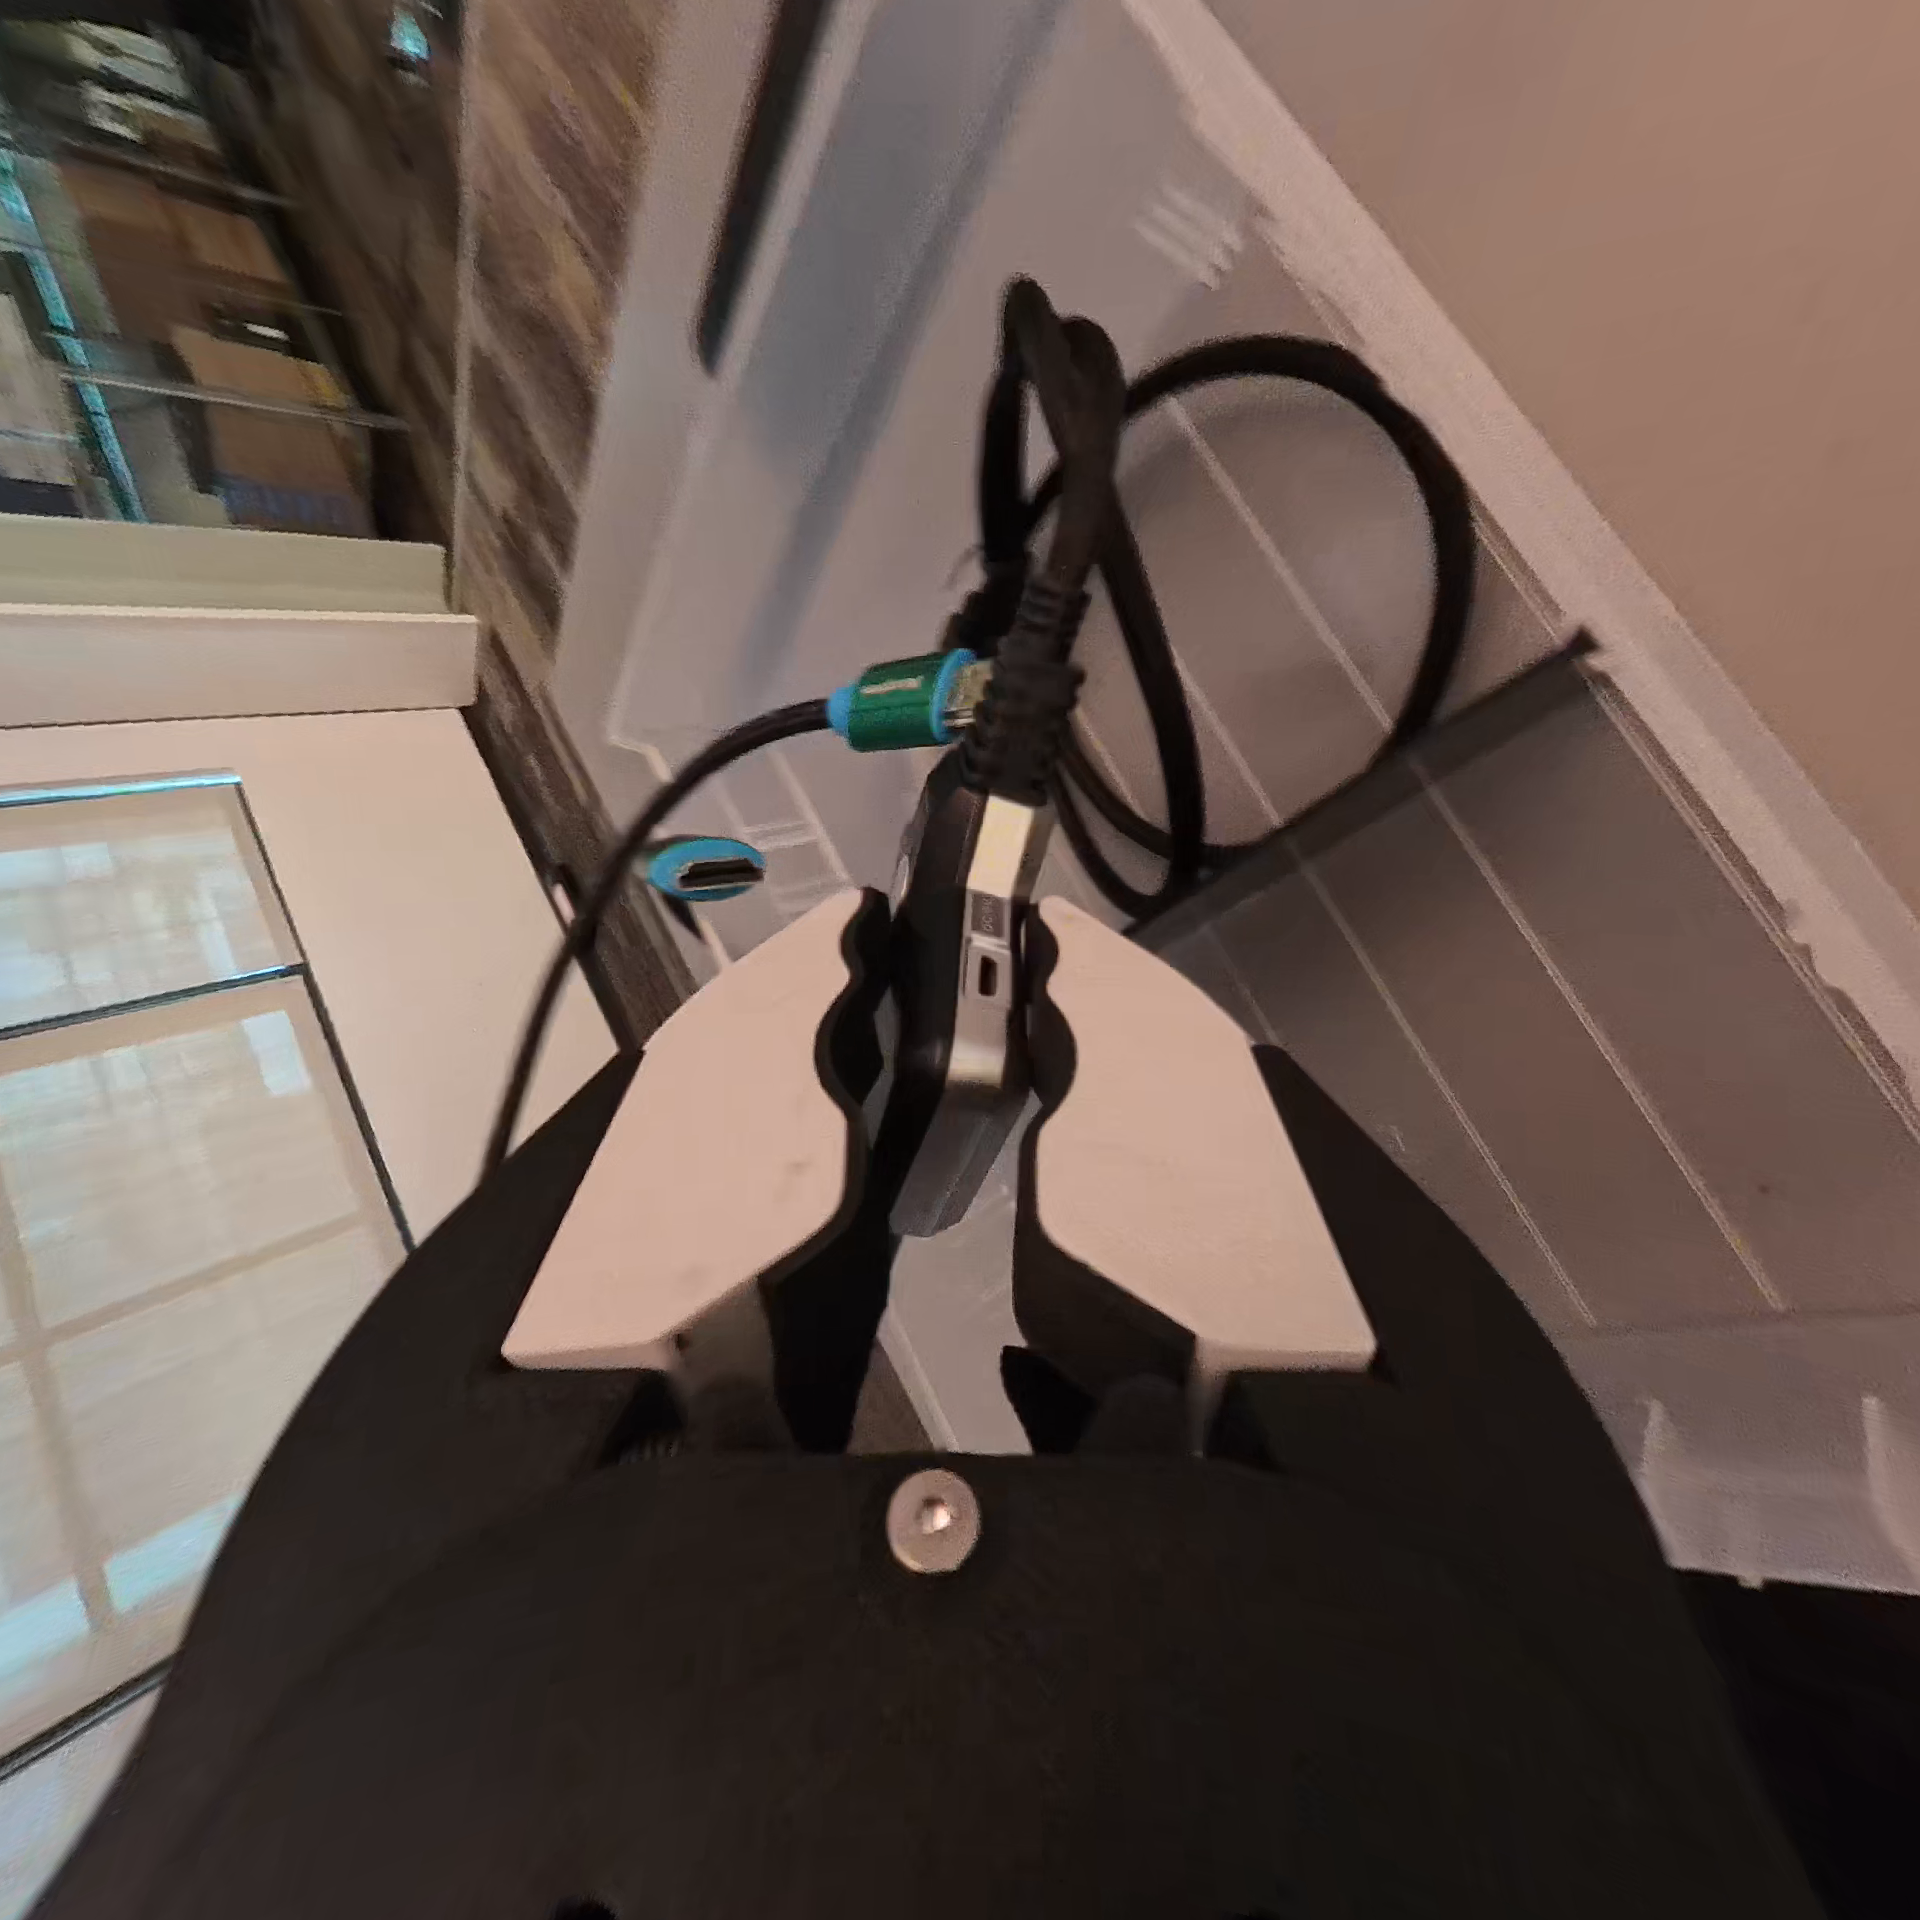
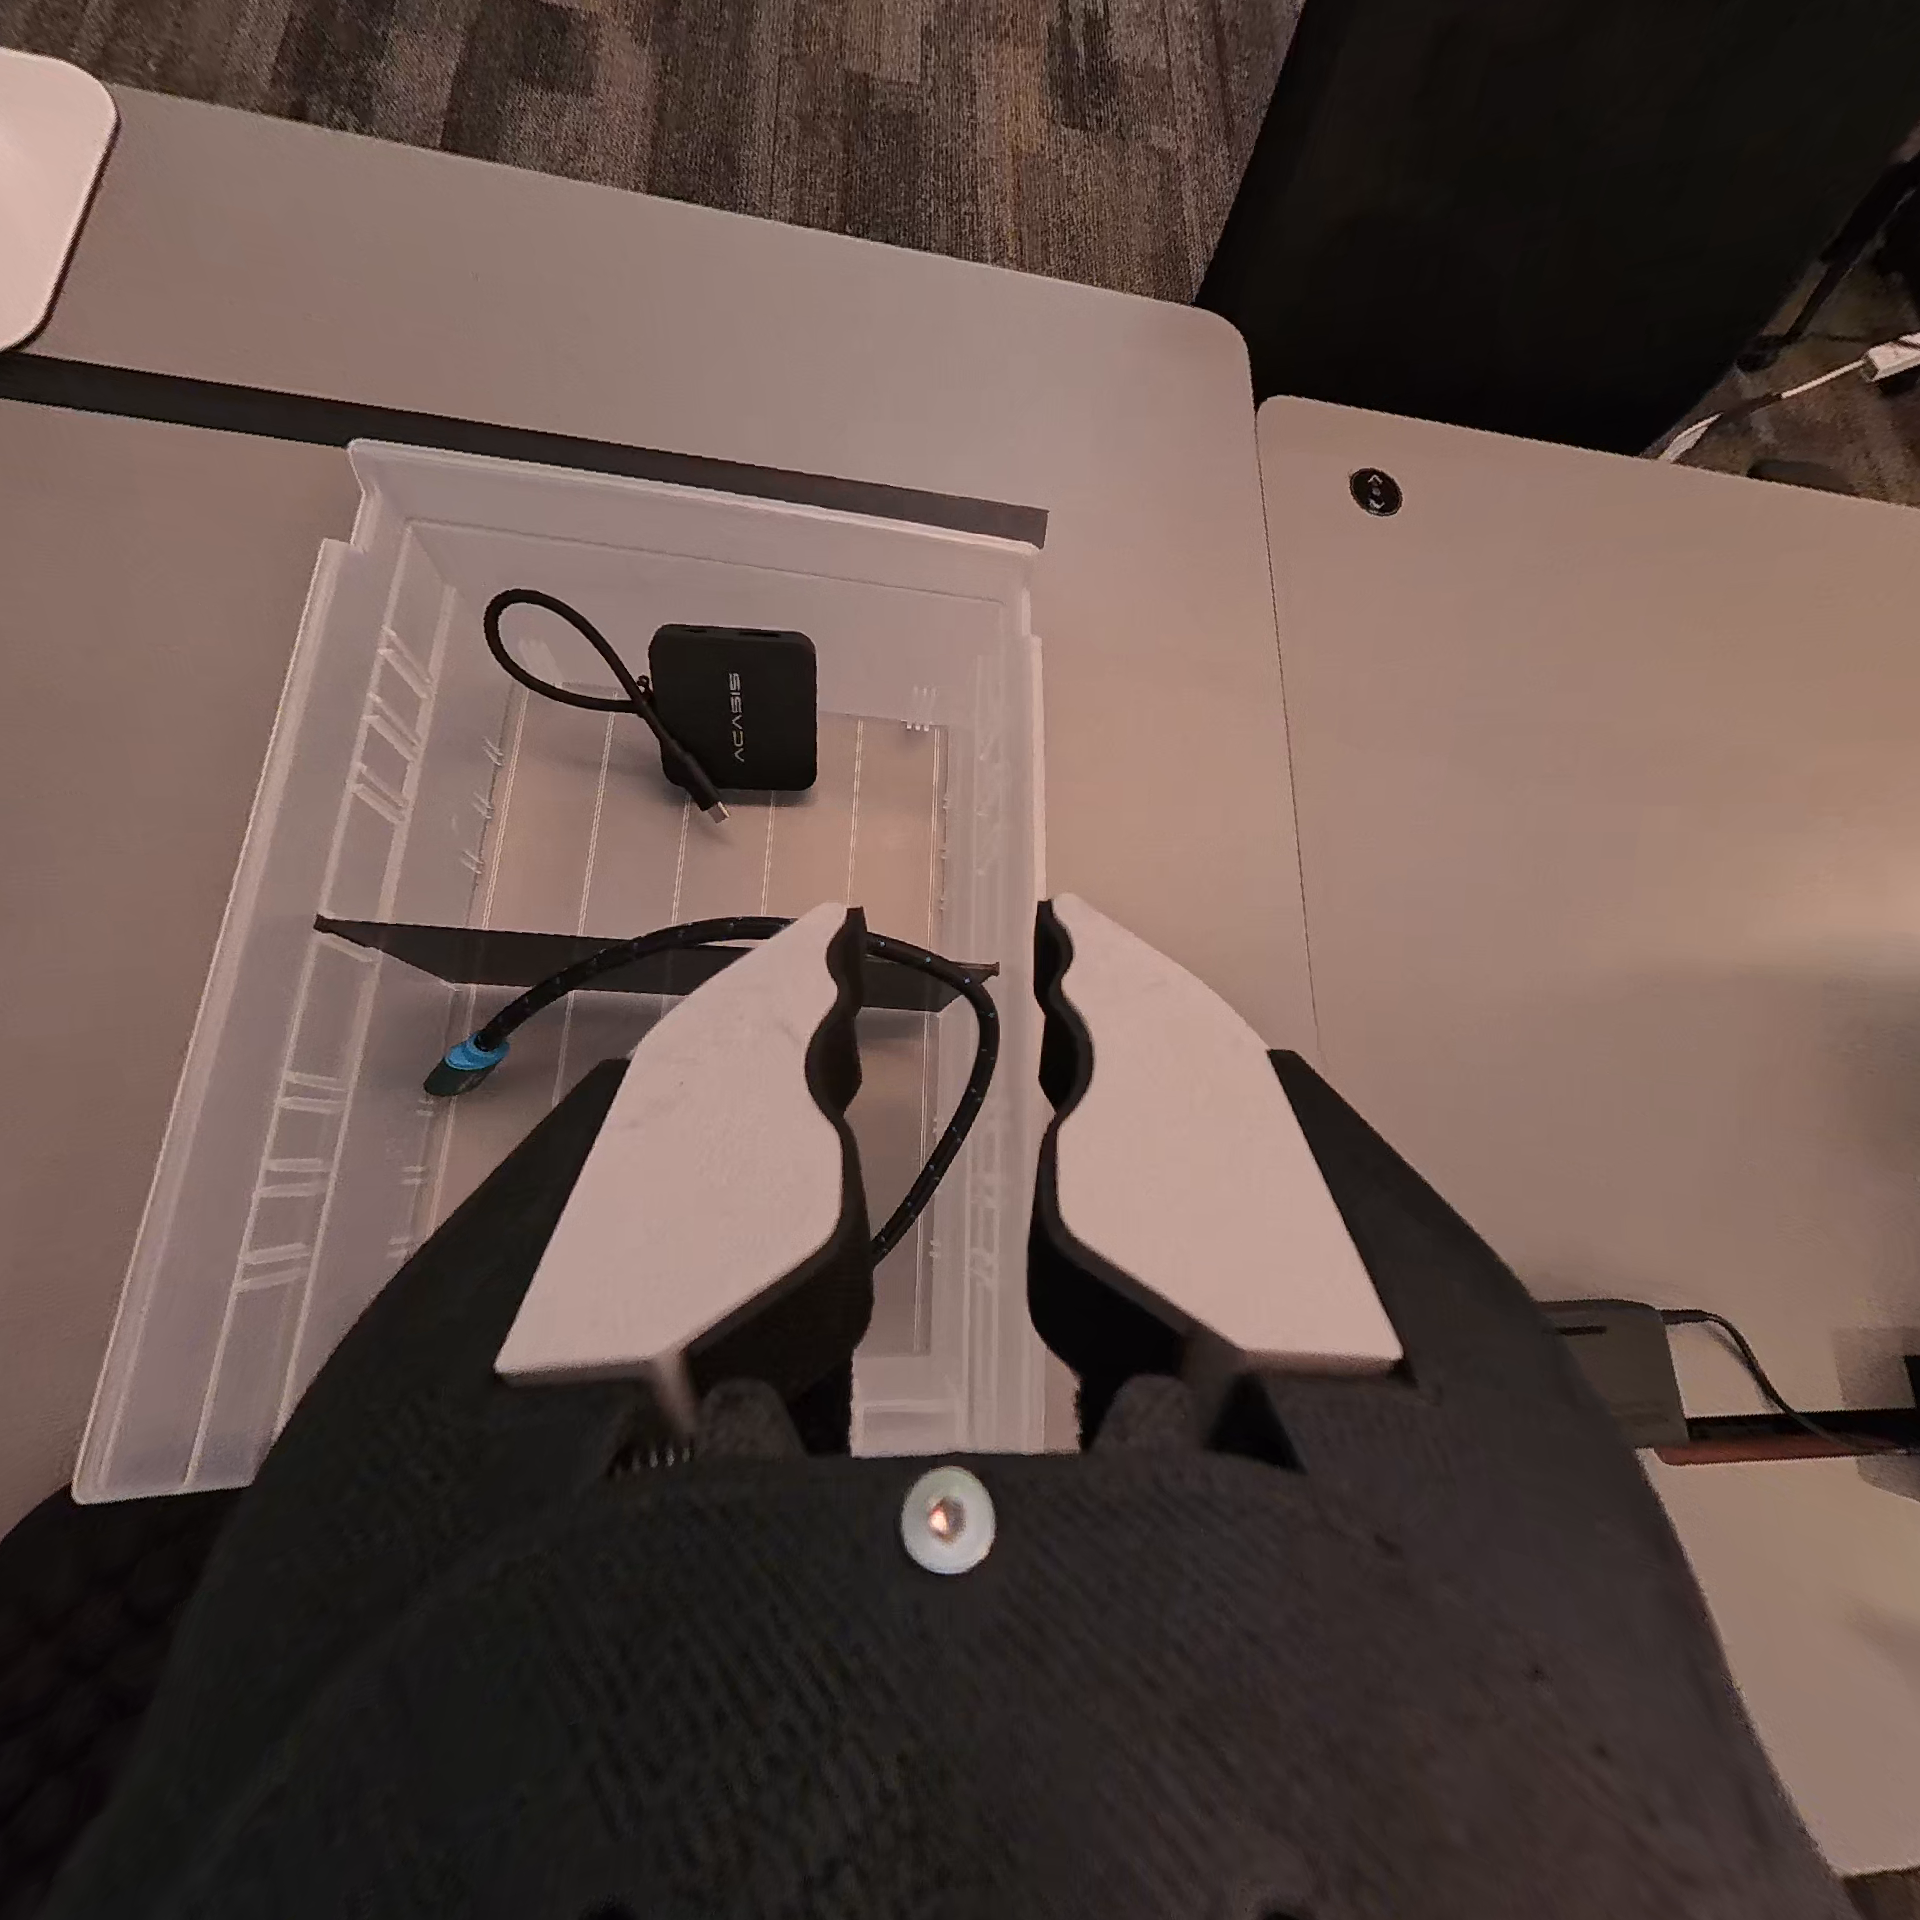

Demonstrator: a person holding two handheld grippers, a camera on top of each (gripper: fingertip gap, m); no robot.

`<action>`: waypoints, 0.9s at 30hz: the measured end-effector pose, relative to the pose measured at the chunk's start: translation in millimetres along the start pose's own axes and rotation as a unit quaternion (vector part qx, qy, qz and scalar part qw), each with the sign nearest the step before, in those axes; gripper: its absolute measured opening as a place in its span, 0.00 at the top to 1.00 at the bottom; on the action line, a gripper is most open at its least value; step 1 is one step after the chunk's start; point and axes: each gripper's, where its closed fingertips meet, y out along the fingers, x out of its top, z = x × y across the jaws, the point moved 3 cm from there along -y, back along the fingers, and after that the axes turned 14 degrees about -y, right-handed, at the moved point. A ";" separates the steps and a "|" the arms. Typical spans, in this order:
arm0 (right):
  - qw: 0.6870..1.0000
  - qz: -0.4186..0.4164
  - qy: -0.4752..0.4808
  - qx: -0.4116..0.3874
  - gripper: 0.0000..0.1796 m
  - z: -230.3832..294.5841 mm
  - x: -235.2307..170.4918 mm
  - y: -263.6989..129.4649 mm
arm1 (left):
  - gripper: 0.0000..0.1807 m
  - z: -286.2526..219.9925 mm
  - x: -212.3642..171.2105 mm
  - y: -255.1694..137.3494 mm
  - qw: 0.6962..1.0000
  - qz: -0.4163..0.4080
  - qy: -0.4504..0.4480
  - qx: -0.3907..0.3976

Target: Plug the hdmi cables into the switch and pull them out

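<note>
In the left wrist view my left gripper is shut on a small black and grey switch, held up in the air. A black braided cable loops from the switch's far end. A green HDMI plug on a black cable points at that far end; blur hides whether it is seated. A blue HDMI plug hangs below it, facing the camera. In the right wrist view my right gripper is open and empty above a braided HDMI cable with a blue plug.
A clear plastic bin stands on the beige table and holds that cable and a black square hub with a short lead. The bin also shows tilted behind the switch. Carpet lies beyond the table.
</note>
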 end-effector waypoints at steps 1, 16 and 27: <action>1.000 0.001 -0.005 -0.001 0.82 1.1 0.7 -0.2 | 0.87 5.3 1.6 -5.2 1.000 -0.013 -0.015 0.002; 0.999 -0.009 -0.052 -0.014 0.82 12.1 16.8 -2.0 | 0.88 69.1 28.7 -151.0 0.931 -0.297 -0.207 0.043; 0.991 -0.066 -0.118 -0.016 0.82 45.9 56.7 -17.4 | 0.89 38.7 65.6 -266.1 0.740 -0.572 -0.272 -0.227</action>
